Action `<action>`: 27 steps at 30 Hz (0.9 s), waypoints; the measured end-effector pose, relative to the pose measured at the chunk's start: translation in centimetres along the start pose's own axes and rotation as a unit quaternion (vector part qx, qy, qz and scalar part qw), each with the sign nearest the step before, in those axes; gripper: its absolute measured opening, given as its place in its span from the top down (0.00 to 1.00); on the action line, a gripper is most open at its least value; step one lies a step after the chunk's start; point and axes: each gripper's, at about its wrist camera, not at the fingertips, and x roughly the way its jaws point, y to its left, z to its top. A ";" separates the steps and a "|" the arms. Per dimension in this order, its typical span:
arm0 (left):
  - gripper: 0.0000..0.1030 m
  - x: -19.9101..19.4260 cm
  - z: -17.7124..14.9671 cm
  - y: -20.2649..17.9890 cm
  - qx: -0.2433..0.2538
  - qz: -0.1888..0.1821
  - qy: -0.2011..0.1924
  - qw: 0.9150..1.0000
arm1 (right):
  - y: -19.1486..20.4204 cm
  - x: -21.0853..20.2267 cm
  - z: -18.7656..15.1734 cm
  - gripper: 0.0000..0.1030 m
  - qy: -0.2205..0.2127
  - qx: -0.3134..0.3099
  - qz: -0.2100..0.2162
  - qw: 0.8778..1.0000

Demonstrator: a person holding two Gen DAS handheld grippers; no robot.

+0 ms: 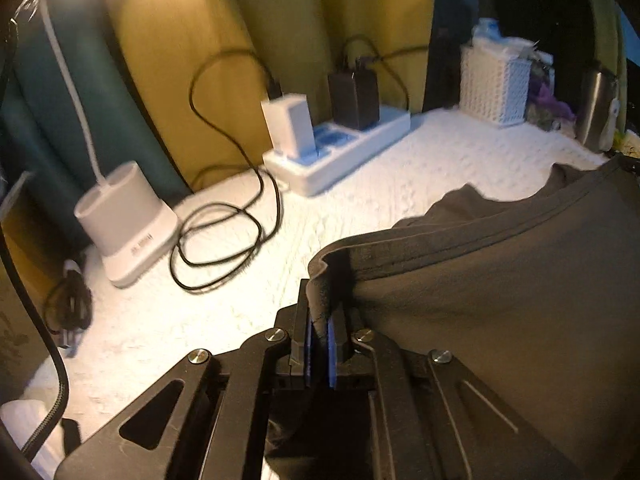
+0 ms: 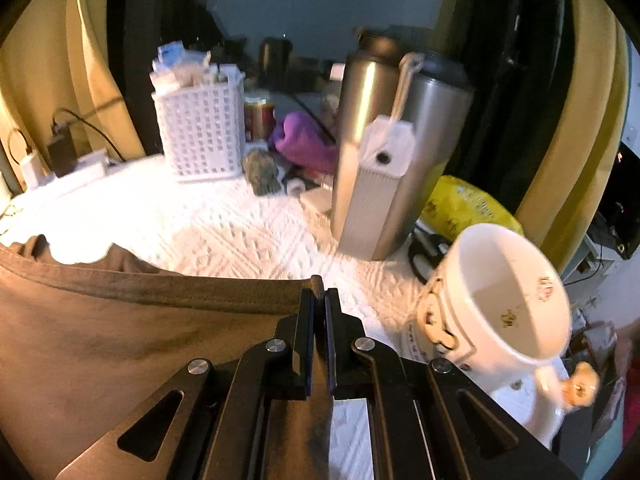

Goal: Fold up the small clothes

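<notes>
- Two grippers hold one dark garment (image 1: 500, 300) between them; we see its hemmed edge stretched from one gripper to the other, above the near part of the desk (image 1: 380, 184).
- Our left gripper (image 1: 320, 320) is pinched narrow on a bunched corner of the cloth, which pokes up between the blue pads (image 1: 331, 344).
- Our right gripper (image 2: 319, 300) is closed tight on the opposite corner; the fabric runs off to the left of its view.
- Beyond the hem, the desk's white textured cover lies bare through the middle.
- Along the far edge stand a white power strip (image 1: 340, 152) with a white charger (image 1: 288, 124) and a black adapter (image 1: 354, 94) plugged in, and a white lattice basket (image 2: 202, 136).
- A black cable (image 1: 224, 240) lies coiled near the far left corner, beside a white lamp base (image 1: 124, 220).
- Toward the right edge we see two steel flasks (image 2: 400, 140), touching each other, and a white ceramic jar (image 2: 504, 304) just beside our right gripper.
</notes>
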 end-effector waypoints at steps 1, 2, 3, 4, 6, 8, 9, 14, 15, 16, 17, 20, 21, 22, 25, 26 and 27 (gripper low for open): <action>0.92 0.5 0.0 0.0 -0.001 0.002 0.007 1.000 | 0.2 0.6 0.0 0.95 0.006 -0.003 -0.002 1.000; 0.92 1.0 0.0 0.1 -0.005 0.002 0.012 1.000 | 0.3 1.1 0.0 0.95 0.013 -0.005 -0.003 1.000; 0.92 1.3 0.1 0.1 -0.008 0.000 0.013 1.000 | 0.4 1.5 -0.1 0.96 0.018 -0.006 -0.004 1.000; 0.92 1.4 0.1 0.2 -0.009 0.000 0.014 1.000 | 0.5 2.0 -0.2 0.95 0.025 -0.008 -0.005 1.000; 0.92 1.5 0.4 0.3 -0.011 0.001 0.013 1.000 | 0.6 2.6 -0.3 0.96 0.033 -0.011 -0.005 0.999; 0.91 1.7 0.7 0.7 -0.015 0.008 0.014 1.000 | 0.7 3.2 -0.3 0.96 0.043 -0.015 -0.007 0.999; 0.91 1.8 0.8 1.0 -0.018 0.009 0.014 1.000 | 0.8 3.4 -0.3 0.95 0.046 -0.016 -0.008 0.999; 0.81 0.8 1.3 2.1 -0.023 0.043 0.015 0.999 | 1.0 3.6 -0.2 0.95 0.053 -0.026 -0.017 0.998; 0.70 0.3 1.3 2.4 -0.029 0.046 0.013 0.998 | 1.1 3.5 -0.1 0.95 0.058 -0.030 -0.021 0.998; 0.59 -0.5 1.3 3.0 -0.037 0.044 0.010 0.998 | 1.3 3.5 -0.1 0.95 0.061 -0.034 -0.024 0.997; 0.55 -1.1 1.3 3.3 -0.044 0.043 0.007 0.998 | 1.5 3.3 0.0 0.95 0.065 -0.042 -0.028 0.997; 0.51 -3.5 1.0 4.2 -0.055 0.051 -0.002 0.997 | 1.8 2.5 0.0 0.95 0.072 -0.059 -0.034 0.995; 0.50 -4.3 0.8 4.3 -0.056 0.054 -0.005 0.997 | 1.8 2.2 0.0 0.95 0.071 -0.061 -0.036 0.995; 0.46 -5.2 0.5 4.4 -0.058 0.056 -0.008 0.997 | 1.8 1.8 0.1 0.95 0.071 -0.060 -0.037 0.995; 0.41 -7.8 -0.8 4.6 -0.066 0.055 -0.014 0.996 | 1.4 0.6 0.2 0.95 0.065 -0.054 -0.039 0.996; 0.41 -8.5 -1.2 4.5 -0.066 0.054 -0.015 0.996 | 1.4 0.0 0.1 0.95 0.062 -0.051 -0.042 0.996; 0.41 -9.3 -1.8 4.5 -0.065 0.055 -0.017 0.996 | 1.3 -0.5 0.1 0.94 0.060 -0.050 -0.043 0.996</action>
